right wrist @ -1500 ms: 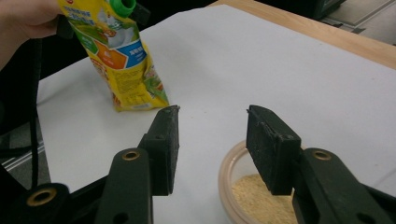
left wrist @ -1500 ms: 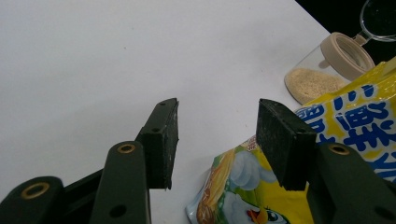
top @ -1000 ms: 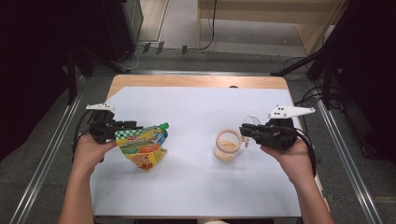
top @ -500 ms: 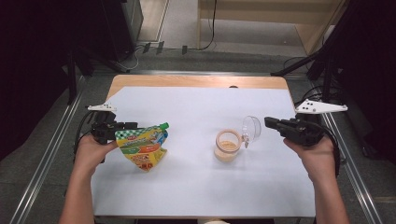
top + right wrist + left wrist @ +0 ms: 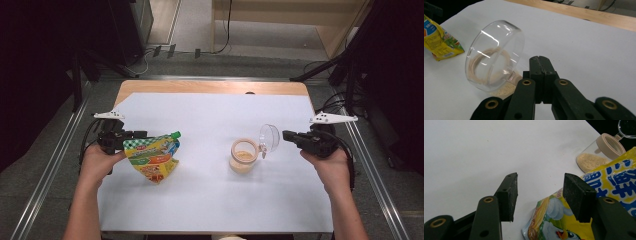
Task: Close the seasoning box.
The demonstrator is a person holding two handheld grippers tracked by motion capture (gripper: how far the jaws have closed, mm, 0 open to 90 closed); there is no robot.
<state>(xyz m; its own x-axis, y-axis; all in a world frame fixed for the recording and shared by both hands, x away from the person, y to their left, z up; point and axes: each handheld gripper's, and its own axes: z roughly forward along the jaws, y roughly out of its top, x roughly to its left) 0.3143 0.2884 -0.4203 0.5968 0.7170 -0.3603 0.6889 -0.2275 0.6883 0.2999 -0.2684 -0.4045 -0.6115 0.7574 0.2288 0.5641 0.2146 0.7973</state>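
A yellow snack pouch [image 5: 152,157] with a green cap lies at the left of the white table [image 5: 210,200]. My left gripper [image 5: 136,134] is at its upper left corner. In the left gripper view the left gripper [image 5: 540,177] is open, and the pouch [image 5: 609,182] lies beside and under the right-hand jaw, not pinched. A glass jar [image 5: 243,156] with a beige rim holds beige granules. Its clear hinged lid [image 5: 270,137] stands open. My right gripper [image 5: 289,135] hovers just right of the lid, shut and holding nothing. The right gripper view has the right gripper [image 5: 539,58] close behind the lid [image 5: 495,53].
A wooden strip [image 5: 210,87] edges the table's far side. Metal rails [image 5: 370,165] run along both sides, with cables and dark stands on the floor beyond. White table surface stretches between pouch and jar and in front of them.
My right gripper has drawn back to the right, off the jar's lid, which stays open. The left gripper and the pouch have kept their place.
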